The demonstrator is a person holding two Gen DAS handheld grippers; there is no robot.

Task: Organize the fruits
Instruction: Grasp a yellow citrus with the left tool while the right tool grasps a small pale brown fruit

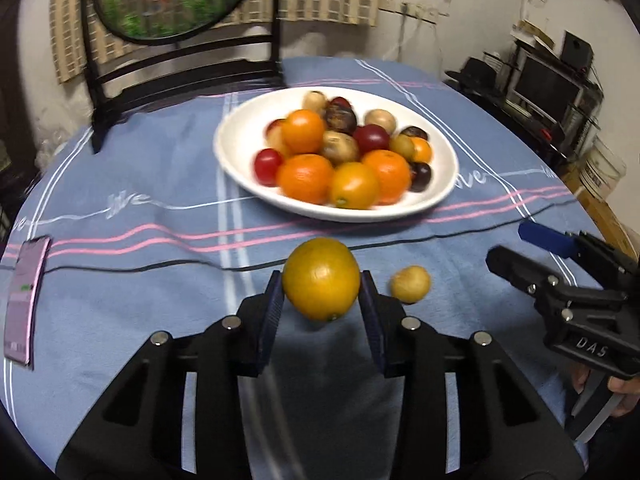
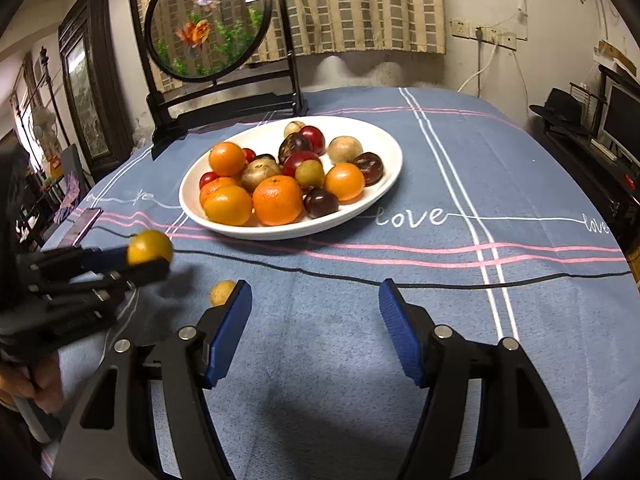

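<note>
At the far left edge of the round table, on the blue-grey tablecloth point(image 2: 460, 320) with its pink and white stripes, a dark smartphone point(image 1: 24, 300) lies flat beside a thin black cable point(image 2: 440, 280) that runs right across the cloth. Behind it, at the back of the table, stands a black-framed round glass screen painted with goldfish point(image 2: 206, 20). Next over, the left gripper point(image 1: 322, 286), black with dark blue pads, has its jaws drawn in close around a round yellow-orange citrus fruit point(image 1: 321, 279); both pads press against the fruit's sides, and it appears lifted just clear of the cloth, with a shadow beneath it. Just to the right of that fruit, a small tan round fruit point(image 1: 411, 284) sits alone on the cloth, apart from the gripper. Beyond them, towards the middle of the table, a wide white oval plate point(image 2: 384, 140) holds a heap of oranges, red and dark purple plums and pale brown round fruits. Further right, the right gripper point(image 2: 316, 300) hangs above bare cloth with its bright blue pads standing about half apart and nothing between them. A person's hand point(image 1: 616, 392) grips its handle at the right edge.
</note>
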